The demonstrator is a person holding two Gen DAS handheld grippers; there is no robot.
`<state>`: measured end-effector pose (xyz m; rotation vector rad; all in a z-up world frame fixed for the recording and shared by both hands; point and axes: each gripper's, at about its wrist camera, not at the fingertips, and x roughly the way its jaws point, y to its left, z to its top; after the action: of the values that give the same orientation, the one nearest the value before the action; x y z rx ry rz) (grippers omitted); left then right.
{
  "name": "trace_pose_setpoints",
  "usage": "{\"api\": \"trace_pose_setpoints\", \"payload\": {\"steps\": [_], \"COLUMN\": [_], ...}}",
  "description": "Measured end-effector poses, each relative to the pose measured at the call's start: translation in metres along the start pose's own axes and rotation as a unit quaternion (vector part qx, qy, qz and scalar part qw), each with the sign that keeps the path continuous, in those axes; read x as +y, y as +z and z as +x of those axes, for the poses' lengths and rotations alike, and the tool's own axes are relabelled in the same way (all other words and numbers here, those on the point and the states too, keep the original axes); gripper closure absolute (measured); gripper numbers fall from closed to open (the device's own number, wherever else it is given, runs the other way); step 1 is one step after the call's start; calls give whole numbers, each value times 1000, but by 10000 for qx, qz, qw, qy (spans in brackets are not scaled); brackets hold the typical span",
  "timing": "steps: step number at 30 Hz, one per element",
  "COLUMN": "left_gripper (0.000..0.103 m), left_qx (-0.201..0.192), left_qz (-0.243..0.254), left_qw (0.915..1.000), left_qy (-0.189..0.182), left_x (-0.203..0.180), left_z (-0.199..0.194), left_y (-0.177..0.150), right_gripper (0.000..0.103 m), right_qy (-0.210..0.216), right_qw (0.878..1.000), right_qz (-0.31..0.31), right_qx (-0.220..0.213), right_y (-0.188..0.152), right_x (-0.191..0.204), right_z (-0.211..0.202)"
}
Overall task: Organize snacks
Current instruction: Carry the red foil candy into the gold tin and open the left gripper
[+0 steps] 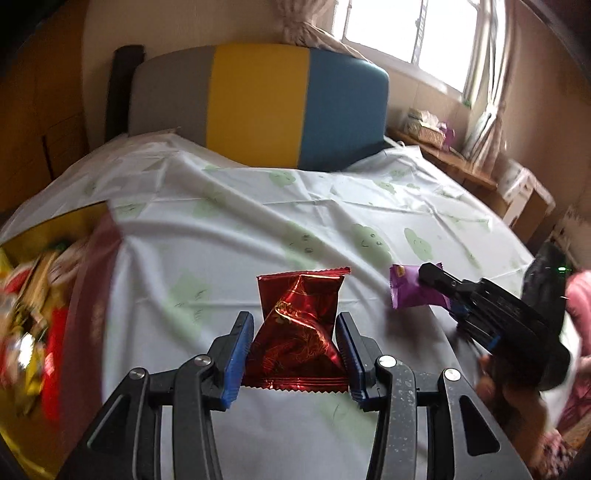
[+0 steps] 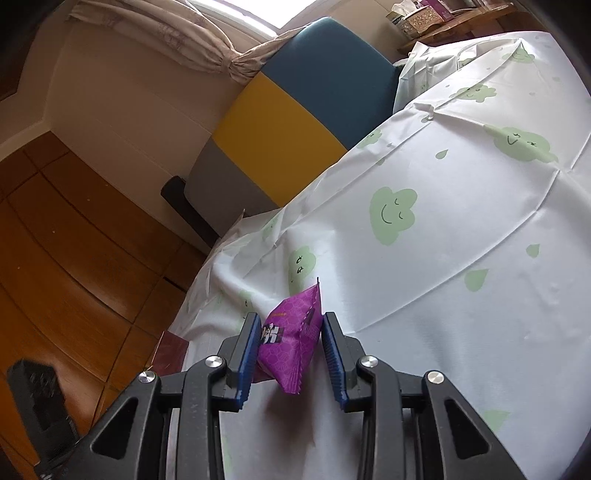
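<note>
**A:** So where are you at with the snacks? Looks to me like you've got one in each claw. Your left claw (image 1: pixel 295 354) is clamped on the red foil packet (image 1: pixel 299 332), blue pads pressing both sides so it crumples a bit. Your right claw (image 2: pixel 290 350) is squeezing the purple packet (image 2: pixel 291 343) edge-on, held off the cloth.

**B:** Yep, and from the left wrist view you can see that right claw (image 1: pixel 436 284) off to the right with the purple packet (image 1: pixel 410 291) sticking out of it. Both packets are up in the air, not lying down.

**A:** And the box (image 1: pixel 55 229) at the far left, yellow inside with a dark red wall, already has a heap of wrappers in it. It's blurry, so I can't tell what's what in there. My guess is most of the job is done and these two are what's left to drop in.

**B:** Agreed, I don't see any other loose snacks on the surface (image 2: pixel 461 277). It's covered by a white cloth with green smiling clouds and drops, pretty creased.

**A:** Room-wise: grey, yellow and blue padded headboard (image 1: pixel 258 107) behind it, bright window (image 1: pixel 413 29) with tied curtains, a wooden shelf (image 1: pixel 454 166) with a tissue box on the right, wood panelling on the left.
</note>
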<state>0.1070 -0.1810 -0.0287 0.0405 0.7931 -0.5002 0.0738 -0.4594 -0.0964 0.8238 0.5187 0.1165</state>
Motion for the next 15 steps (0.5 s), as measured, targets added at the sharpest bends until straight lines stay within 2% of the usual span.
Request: {"api": "trace_pose_setpoints", "payload": {"steps": [7,15], "left_gripper": [56,56], "left_qx": [-243,-410], "left_qz": [-508,-1177], "left_qw": [9977,9869], "left_qy": [373,1024], "left_x": [67,157], "left_z": [-54,-99], "left_y": [-10,-24], "right_gripper": [69,69], "right_qy": [-72,-143], "right_qw": [10000,9999], "right_qz": [-8,-1], "right_qx": [6,-7], "right_y": [0,-1], "right_x": [3,4], "right_z": [0,0]}}
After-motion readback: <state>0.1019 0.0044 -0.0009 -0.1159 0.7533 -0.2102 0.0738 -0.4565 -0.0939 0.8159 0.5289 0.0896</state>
